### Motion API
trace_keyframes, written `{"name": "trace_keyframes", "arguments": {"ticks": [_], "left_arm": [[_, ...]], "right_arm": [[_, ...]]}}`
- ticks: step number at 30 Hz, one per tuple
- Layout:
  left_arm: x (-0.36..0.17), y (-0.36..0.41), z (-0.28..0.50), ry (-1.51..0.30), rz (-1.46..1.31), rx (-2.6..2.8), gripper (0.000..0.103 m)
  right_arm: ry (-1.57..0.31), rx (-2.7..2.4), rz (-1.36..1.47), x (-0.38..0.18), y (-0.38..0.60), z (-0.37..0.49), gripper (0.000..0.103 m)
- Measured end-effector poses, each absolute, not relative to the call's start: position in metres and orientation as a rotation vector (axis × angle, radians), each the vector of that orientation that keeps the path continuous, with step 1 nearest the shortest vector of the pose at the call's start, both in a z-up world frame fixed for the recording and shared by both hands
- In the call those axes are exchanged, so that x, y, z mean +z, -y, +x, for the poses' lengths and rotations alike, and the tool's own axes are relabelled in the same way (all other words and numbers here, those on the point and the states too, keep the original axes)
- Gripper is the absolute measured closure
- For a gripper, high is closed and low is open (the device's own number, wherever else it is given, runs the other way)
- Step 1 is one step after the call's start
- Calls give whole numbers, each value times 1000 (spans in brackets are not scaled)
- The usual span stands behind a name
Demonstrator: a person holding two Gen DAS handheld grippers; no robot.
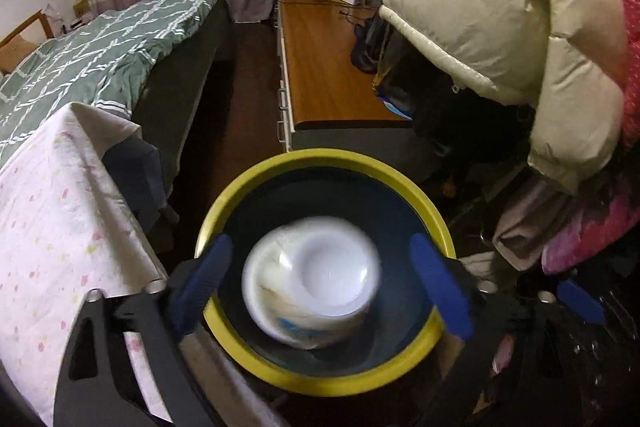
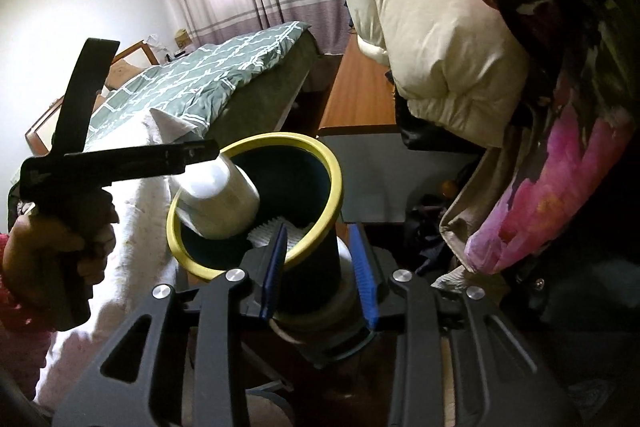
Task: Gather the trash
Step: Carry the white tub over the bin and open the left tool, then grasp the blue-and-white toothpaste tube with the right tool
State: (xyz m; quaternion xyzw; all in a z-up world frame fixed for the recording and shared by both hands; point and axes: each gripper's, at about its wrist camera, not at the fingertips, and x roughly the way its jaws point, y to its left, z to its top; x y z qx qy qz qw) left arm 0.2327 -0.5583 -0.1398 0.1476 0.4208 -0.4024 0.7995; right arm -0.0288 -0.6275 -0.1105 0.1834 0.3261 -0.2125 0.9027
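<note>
A dark bin with a yellow rim [image 1: 320, 159] stands below my left gripper [image 1: 322, 283], whose jaws are wide open right over it. A white paper cup [image 1: 312, 279], blurred, is between the fingers and inside the bin mouth, touching neither pad. In the right wrist view the same cup [image 2: 218, 199] lies tilted in the bin [image 2: 332, 163], under the left gripper [image 2: 192, 151]. My right gripper [image 2: 320, 267] is shut on the bin's rim and wall, one finger inside, one outside. A pleated white paper [image 2: 266, 229] sits in the bin.
A white spotted cloth [image 1: 60, 227] covers a surface left of the bin. A bed with a green quilt [image 1: 100, 55] is behind it. A wooden desk [image 1: 324, 67] runs back. A cream puffer jacket [image 1: 500, 27] and pink fabric [image 2: 540, 195] hang close on the right.
</note>
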Motion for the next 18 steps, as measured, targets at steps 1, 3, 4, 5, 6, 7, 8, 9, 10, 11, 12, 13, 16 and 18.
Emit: {"name": "trace_keyframes", "arguments": {"ticks": [1, 3, 4, 5, 6, 7, 8, 9, 10, 11, 12, 13, 16, 18], "left_arm": [[-136, 554, 232, -900, 302, -863, 9], [-127, 542, 229, -895, 280, -865, 9], [-119, 532, 226, -883, 268, -862, 9], [-110, 520, 222, -868, 257, -862, 9], [-102, 509, 217, -852, 248, -859, 9], [-92, 495, 211, -833, 240, -852, 9], [-83, 479, 204, -813, 227, -843, 9], [-75, 463, 198, -796, 212, -834, 8], [-69, 448, 194, -784, 202, -827, 7], [-61, 429, 187, -766, 196, -810, 7], [-56, 415, 183, -754, 192, -797, 6], [-50, 395, 177, -737, 183, -778, 5], [-38, 343, 165, -700, 168, -711, 5], [-31, 302, 157, -674, 154, -647, 5]], "right_arm": [[-672, -440, 380, -110, 628, -29, 69], [-671, -435, 381, -109, 626, -29, 69], [-671, -432, 381, -109, 625, -29, 69], [-670, -428, 380, -109, 623, -28, 69], [-672, -423, 379, -110, 621, -27, 69], [-675, -417, 378, -111, 620, -25, 69], [-680, -406, 374, -111, 615, -22, 69], [-682, -398, 372, -112, 613, -21, 69], [-685, -392, 370, -112, 610, -19, 68], [-690, -378, 366, -113, 604, -15, 68], [-693, -368, 362, -113, 600, -13, 68], [-696, -356, 357, -112, 594, -10, 68], [-708, -328, 336, -111, 578, -2, 68], [-713, -304, 316, -108, 562, 4, 68]]}}
